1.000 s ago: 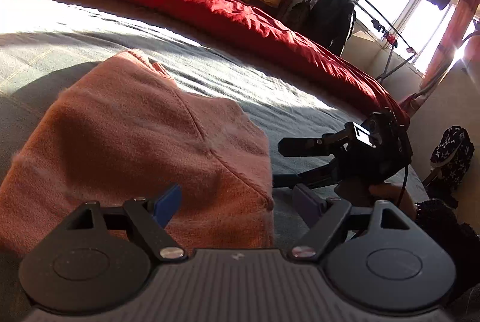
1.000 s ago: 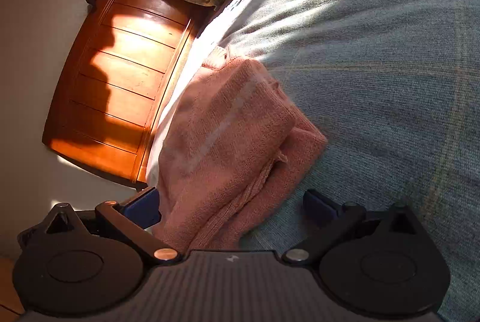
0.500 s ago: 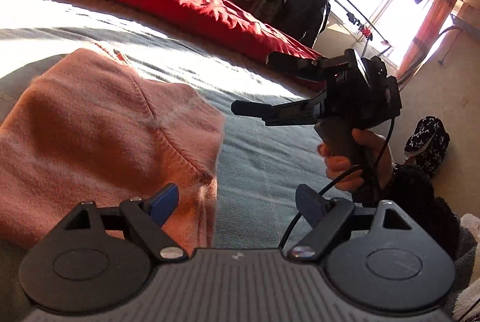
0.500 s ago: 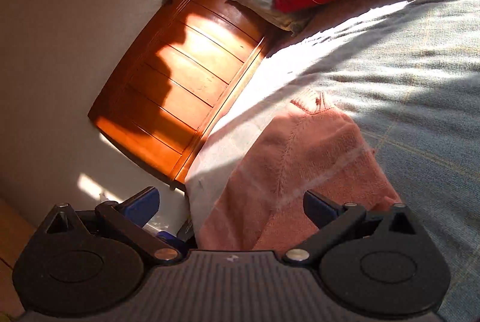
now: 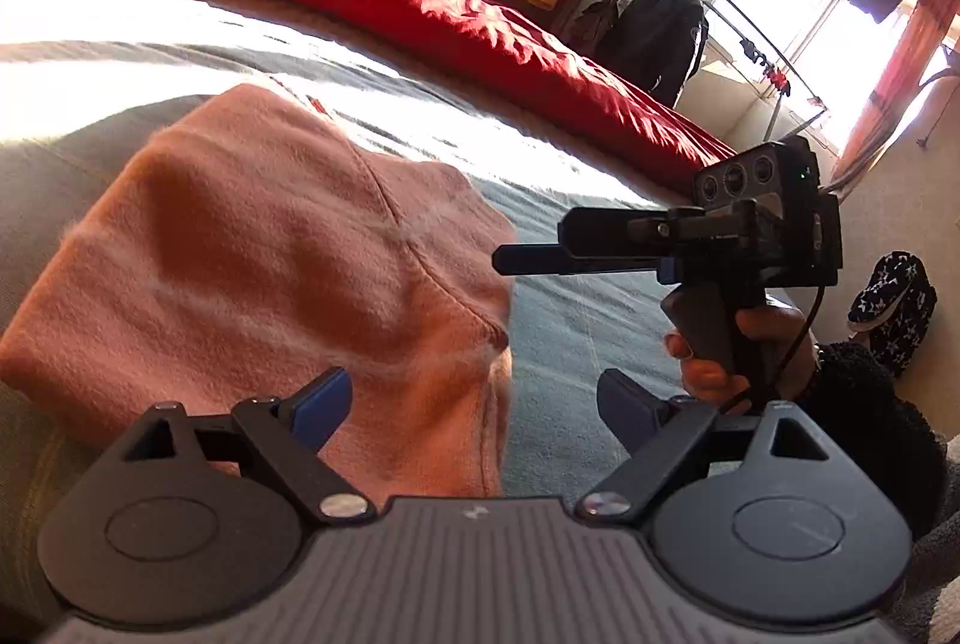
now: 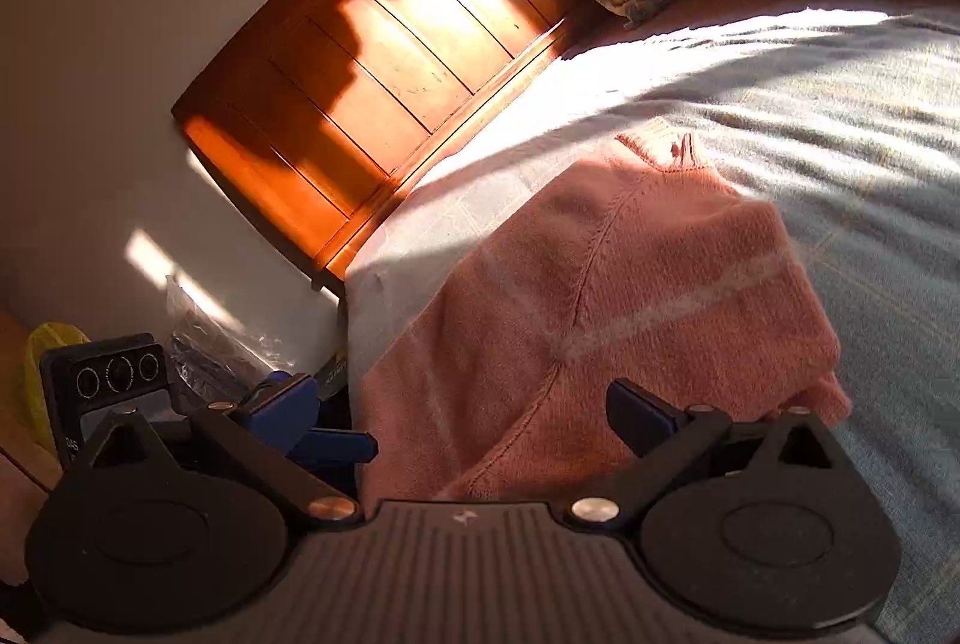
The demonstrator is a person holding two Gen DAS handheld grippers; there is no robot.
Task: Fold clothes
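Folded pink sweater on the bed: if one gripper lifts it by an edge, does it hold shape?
Probably not. The pink sweater is soft fuzzy knit in loose layers, so it would likely droop and unfold. It looks light, and pushing would probably bunch it on the blanket.

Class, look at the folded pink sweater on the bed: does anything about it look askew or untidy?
Nothing much stands out. The sweater lies folded on the bed, though a lower layer pokes out at its right corner.

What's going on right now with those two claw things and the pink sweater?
Left gripper opening, nothing between its fingers. Right gripper open, empty. Pink sweater lies folded on the bed. Nothing in the way.
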